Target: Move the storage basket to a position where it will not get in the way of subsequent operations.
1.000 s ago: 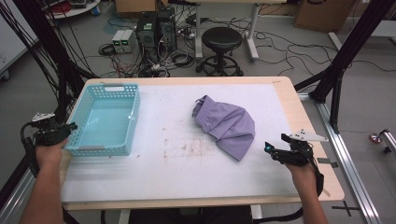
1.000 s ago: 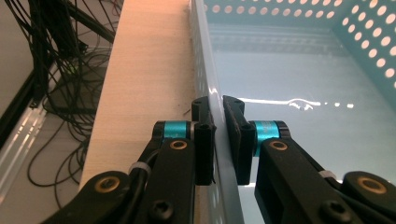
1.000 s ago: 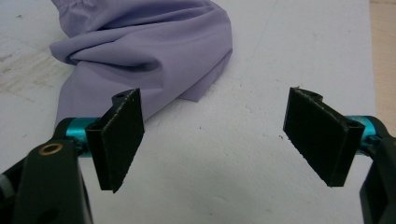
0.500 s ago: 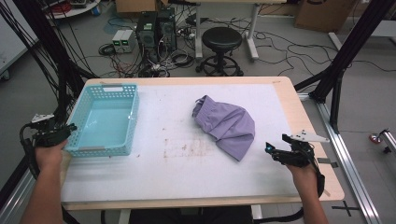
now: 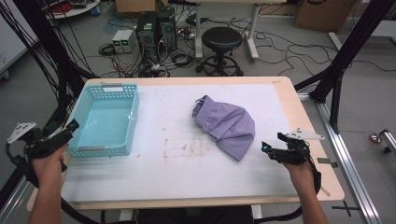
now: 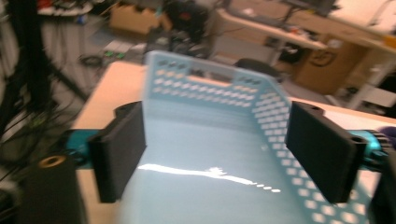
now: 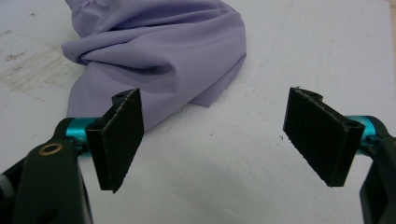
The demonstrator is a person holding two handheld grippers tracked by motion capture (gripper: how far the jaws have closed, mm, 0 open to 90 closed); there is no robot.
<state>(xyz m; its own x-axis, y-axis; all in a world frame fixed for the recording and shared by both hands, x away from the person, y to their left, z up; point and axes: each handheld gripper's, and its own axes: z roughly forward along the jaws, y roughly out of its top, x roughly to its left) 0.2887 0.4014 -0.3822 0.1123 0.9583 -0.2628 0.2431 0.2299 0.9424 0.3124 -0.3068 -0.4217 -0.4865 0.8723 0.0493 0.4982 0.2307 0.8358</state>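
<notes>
Cloth, a crumpled purple heap, lies right of centre on the table, far from the basket at the left. Right gripper waits near its corner, jaws wide and empty; it should bite a thick fold. Left gripper, jaws just opened wide with nothing between them, faces the basket.

Your lilac cloth looks soft and matt, thin woven fabric lying in smooth folds. The turquoise basket is glossy plastic with perforated walls, and its floor catches a bright streak of light. The bench has a matt white top, scuffed and stained, with a pale wood edge. Your right claw carries matt black pads on shiny blue metal.
</notes>
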